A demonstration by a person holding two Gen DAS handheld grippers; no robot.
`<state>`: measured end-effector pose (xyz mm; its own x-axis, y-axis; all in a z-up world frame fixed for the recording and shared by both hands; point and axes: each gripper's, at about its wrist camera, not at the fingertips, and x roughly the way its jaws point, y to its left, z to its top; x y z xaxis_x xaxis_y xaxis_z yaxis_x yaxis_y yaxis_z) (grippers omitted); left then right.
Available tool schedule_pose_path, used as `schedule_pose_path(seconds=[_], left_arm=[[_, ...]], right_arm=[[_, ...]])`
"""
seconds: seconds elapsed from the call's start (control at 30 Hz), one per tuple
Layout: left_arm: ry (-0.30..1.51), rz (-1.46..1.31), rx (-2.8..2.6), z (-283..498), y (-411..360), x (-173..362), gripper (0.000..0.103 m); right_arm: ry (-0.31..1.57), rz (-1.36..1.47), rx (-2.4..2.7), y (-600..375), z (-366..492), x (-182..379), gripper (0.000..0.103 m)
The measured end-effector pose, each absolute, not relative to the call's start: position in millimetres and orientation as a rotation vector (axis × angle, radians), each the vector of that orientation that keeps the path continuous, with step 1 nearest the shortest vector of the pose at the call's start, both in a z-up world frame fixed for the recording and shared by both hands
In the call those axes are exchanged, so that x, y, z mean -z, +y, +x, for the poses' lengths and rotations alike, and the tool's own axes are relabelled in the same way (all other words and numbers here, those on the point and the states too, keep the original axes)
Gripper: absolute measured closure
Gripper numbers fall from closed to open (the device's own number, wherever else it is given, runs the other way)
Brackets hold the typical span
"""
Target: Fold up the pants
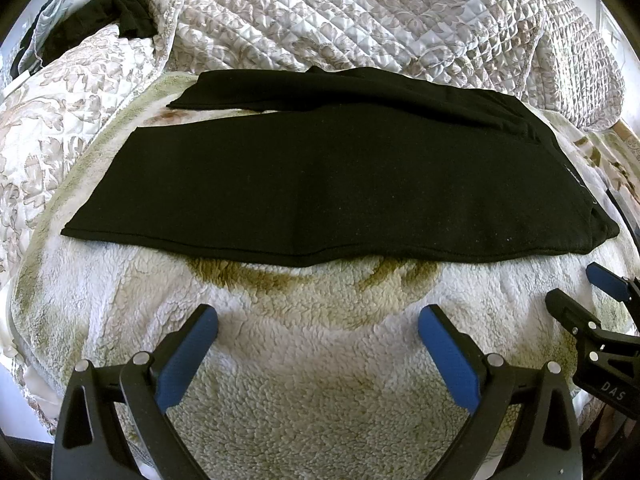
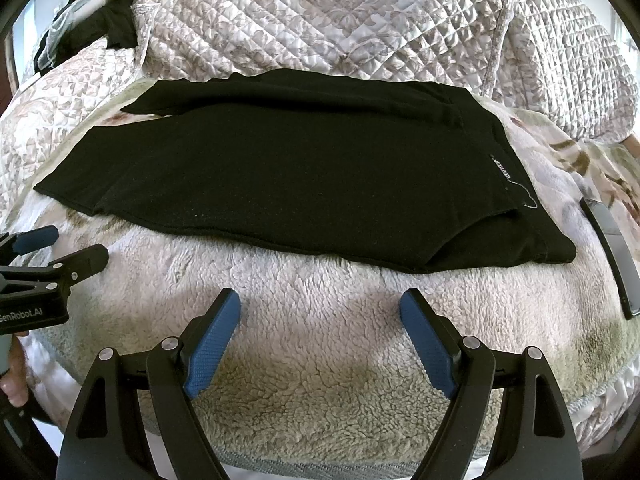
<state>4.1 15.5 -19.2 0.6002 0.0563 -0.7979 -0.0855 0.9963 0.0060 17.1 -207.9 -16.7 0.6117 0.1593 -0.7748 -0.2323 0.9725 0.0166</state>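
Lying flat across a fuzzy cream fleece blanket (image 1: 304,344), the black pants (image 1: 320,184) are serving as the landmark here. Their 2 legs are stretching leftward, the nearer leg wide and smooth, the farther leg (image 1: 320,88) narrower and angling slightly away behind it, with a sliver of blanket showing between the 2 leg ends. The waist end is sitting at the right, where a small white label (image 2: 505,165) with a loose thread is showing near the edge.

The left gripper (image 1: 318,344) is hovering over the blanket on the near side of the pants, below the middle of the near hem, not touching the cloth. Its jaws are standing spread wide with nothing between the blue pads (image 1: 188,356). The right gripper (image 2: 320,336) is likewise hanging on the near side of the pants, toward the waist end, its jaws parted wide and gripping nothing, apart from the fabric.

Beyond the pants, on the far side, a quilted floral bedspread (image 1: 360,12) is bunching up in folds. Past the leg ends, toward the far left, another dark garment (image 1: 120,16) is lying crumpled on the bedding. Just beyond the waist end, to the right of the pants, a dark flat phone-like slab (image 2: 612,248) is resting on the blanket. A hand (image 2: 14,376) is showing at the left edge of the right wrist view, holding the left gripper's handle.
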Motion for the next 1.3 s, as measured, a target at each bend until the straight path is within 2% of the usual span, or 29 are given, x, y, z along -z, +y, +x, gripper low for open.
schedule_pose_path(seconds=[1.3], left_arm=[[0.91, -0.026, -0.078, -0.2, 7.7, 23.1, 0.001]], right_arm=[[0.878, -0.087, -0.224, -206.6, 15.1, 17.5, 0.02]])
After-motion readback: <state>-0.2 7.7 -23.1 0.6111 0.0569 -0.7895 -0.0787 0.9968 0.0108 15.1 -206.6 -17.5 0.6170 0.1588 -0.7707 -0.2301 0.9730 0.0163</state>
